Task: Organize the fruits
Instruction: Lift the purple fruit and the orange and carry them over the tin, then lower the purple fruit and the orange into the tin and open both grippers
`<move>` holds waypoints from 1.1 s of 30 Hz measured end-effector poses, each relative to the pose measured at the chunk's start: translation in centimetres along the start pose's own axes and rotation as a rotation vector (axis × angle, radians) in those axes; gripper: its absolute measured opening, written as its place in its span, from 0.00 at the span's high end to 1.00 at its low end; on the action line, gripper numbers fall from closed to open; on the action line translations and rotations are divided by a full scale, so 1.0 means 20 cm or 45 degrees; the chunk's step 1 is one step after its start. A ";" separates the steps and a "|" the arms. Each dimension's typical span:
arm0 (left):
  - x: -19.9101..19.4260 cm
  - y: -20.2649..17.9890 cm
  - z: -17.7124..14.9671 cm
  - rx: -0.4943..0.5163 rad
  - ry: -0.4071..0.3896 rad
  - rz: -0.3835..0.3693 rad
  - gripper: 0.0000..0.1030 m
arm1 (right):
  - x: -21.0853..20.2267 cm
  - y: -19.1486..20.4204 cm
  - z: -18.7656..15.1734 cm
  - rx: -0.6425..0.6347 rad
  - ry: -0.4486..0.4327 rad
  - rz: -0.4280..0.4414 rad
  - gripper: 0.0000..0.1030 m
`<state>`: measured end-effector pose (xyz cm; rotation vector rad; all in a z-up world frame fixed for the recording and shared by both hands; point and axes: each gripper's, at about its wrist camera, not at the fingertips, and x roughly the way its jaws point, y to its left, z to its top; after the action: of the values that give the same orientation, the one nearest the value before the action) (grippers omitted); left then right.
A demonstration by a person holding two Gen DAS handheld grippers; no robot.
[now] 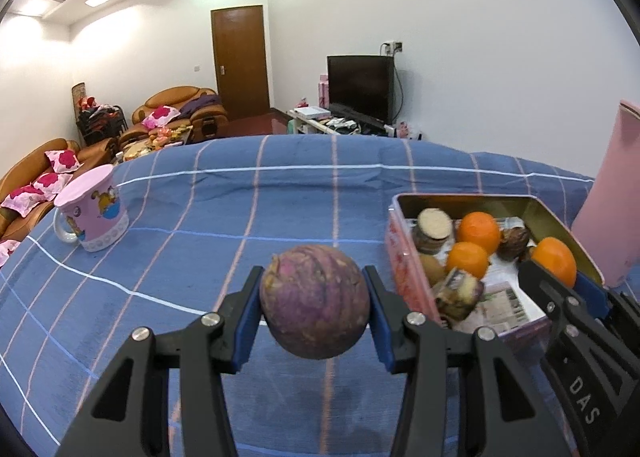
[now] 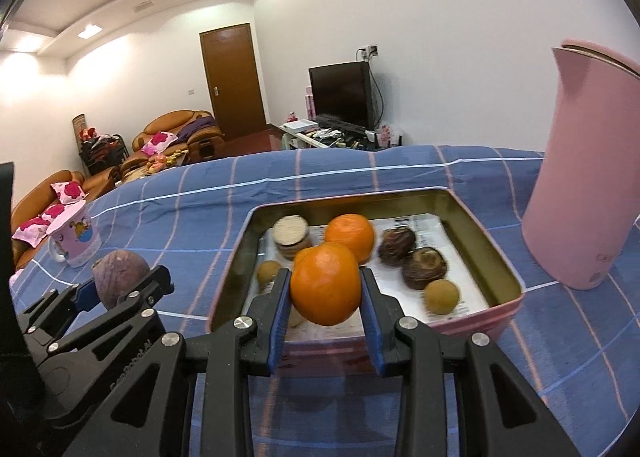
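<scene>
My left gripper (image 1: 313, 277) is shut on a round purple fruit (image 1: 315, 303), held above the blue checked cloth to the left of the tin. My right gripper (image 2: 325, 277) is shut on an orange (image 2: 325, 284), held over the near edge of the open pink tin (image 2: 352, 197). Inside the tin lie another orange (image 2: 350, 237), a small lidded jar (image 2: 292, 237), two dark brown fruits (image 2: 424, 267) and small brown round fruits (image 2: 442, 296). Each wrist view shows the other gripper at its side: the right gripper (image 1: 560, 277) and the left gripper (image 2: 120, 285).
A pink cartoon mug (image 1: 94, 213) stands at the table's left. A tall pink jug (image 2: 580, 177) stands just right of the tin. The blue checked tablecloth (image 1: 240, 197) covers the table. Sofas, a door and a television lie beyond the far edge.
</scene>
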<state>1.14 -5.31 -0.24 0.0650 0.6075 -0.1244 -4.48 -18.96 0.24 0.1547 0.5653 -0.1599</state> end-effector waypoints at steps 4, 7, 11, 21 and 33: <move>-0.02 -0.08 0.00 0.016 -0.020 -0.019 0.52 | -0.01 -0.06 0.01 0.003 -0.012 -0.026 0.66; -0.04 -0.13 0.00 0.028 -0.041 -0.034 0.52 | -0.01 -0.10 0.02 0.001 -0.025 -0.050 0.66; -0.05 -0.22 0.01 0.057 -0.060 -0.056 0.52 | 0.00 -0.16 0.04 0.002 -0.038 -0.080 0.66; -0.02 -0.37 0.04 0.081 -0.059 -0.107 0.52 | 0.02 -0.30 0.10 -0.005 -0.089 -0.177 0.66; 0.16 -0.48 0.11 0.046 0.056 -0.213 0.52 | 0.15 -0.38 0.18 0.010 -0.052 -0.162 0.66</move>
<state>3.63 -15.30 -0.49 0.0519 0.6546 -0.2967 -1.64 -27.39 0.81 0.1230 0.5340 -0.2883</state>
